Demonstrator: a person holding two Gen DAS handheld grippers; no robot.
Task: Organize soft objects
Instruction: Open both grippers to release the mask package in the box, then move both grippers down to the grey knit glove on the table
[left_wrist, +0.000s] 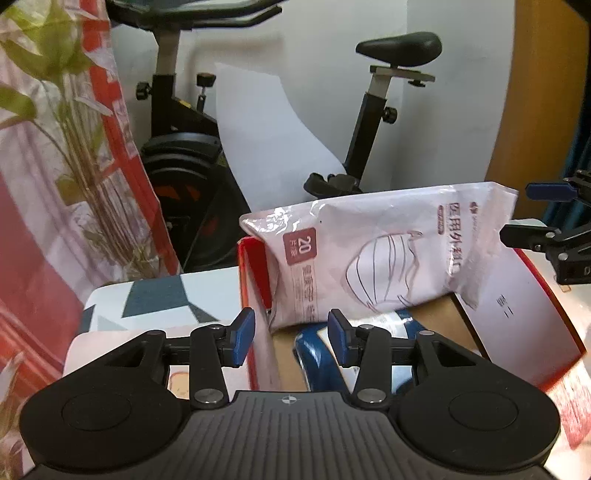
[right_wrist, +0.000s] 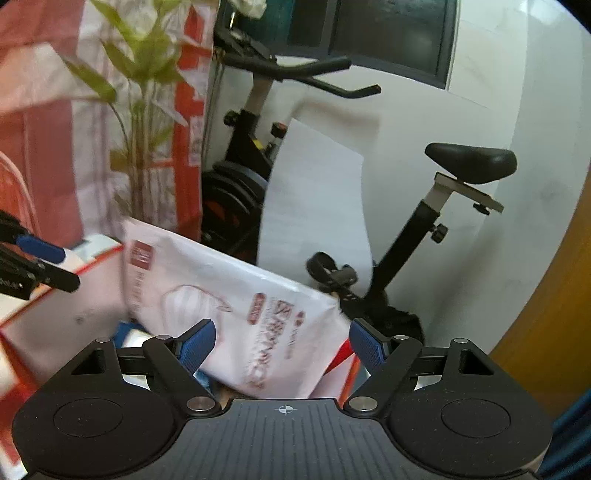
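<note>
A white pack of face masks (left_wrist: 376, 254) leans tilted in an open cardboard box with red flaps (left_wrist: 517, 314). It also shows in the right wrist view (right_wrist: 236, 310), blurred. A blue soft pack (left_wrist: 314, 350) lies in the box under it. My left gripper (left_wrist: 291, 336) is open and empty, just in front of the mask pack's lower edge. My right gripper (right_wrist: 282, 345) is open, with the mask pack's lower corner between its fingers, untouched. The right gripper also shows at the left wrist view's right edge (left_wrist: 546, 214).
An exercise bike (left_wrist: 369, 122) stands behind the box by a white wall. A plant (left_wrist: 74, 147) and a red and white bag are at the left. A patterned cloth surface (left_wrist: 155, 299) lies left of the box. A wooden door (right_wrist: 554, 314) is at the right.
</note>
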